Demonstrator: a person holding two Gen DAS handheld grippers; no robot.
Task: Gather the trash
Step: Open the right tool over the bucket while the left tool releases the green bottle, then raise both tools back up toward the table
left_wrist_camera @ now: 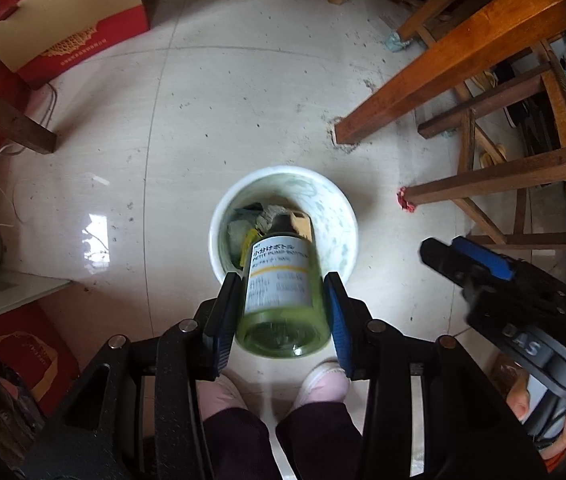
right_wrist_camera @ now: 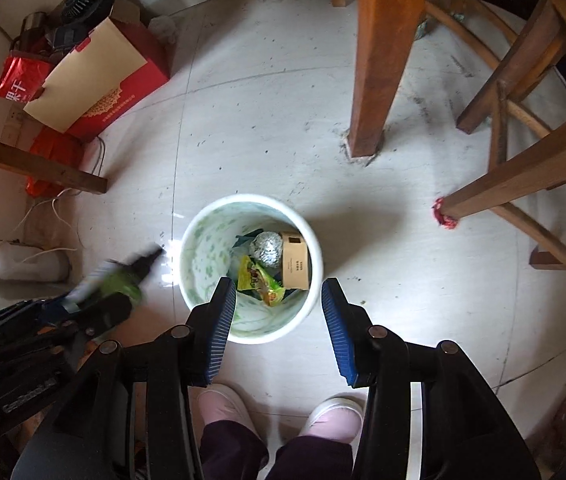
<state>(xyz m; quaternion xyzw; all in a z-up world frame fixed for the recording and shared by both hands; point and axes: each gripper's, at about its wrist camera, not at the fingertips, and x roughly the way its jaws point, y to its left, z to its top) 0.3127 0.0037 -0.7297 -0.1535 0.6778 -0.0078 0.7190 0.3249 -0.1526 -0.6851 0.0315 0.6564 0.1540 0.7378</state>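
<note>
Tiled floor (right_wrist_camera: 267, 128), white bin (right_wrist_camera: 187, 256) at centre w/ some trash already in. We grip green bottle (left_wrist_camera: 281, 292) in left gripper (left_wrist_camera: 283, 316); right gripper (right_wrist_camera: 279, 320) empty, half open.

the bin (right_wrist_camera: 251, 268) stands on the floor (right_wrist_camera: 267, 128) just ahead of the person's two feet (right_wrist_camera: 279, 408), with a foil ball (right_wrist_camera: 265, 249), a small box (right_wrist_camera: 296, 261) and a snack wrapper (right_wrist_camera: 261, 278) lying in it. the bottle (left_wrist_camera: 281, 292) sits between the left gripper's (left_wrist_camera: 281, 316) fingers over the bin's near rim, and the right gripper (right_wrist_camera: 279, 328) hangs above the bin. a table leg (right_wrist_camera: 379, 80) stands beyond the bin to the right, a gift box (right_wrist_camera: 95, 80) far left.
</note>
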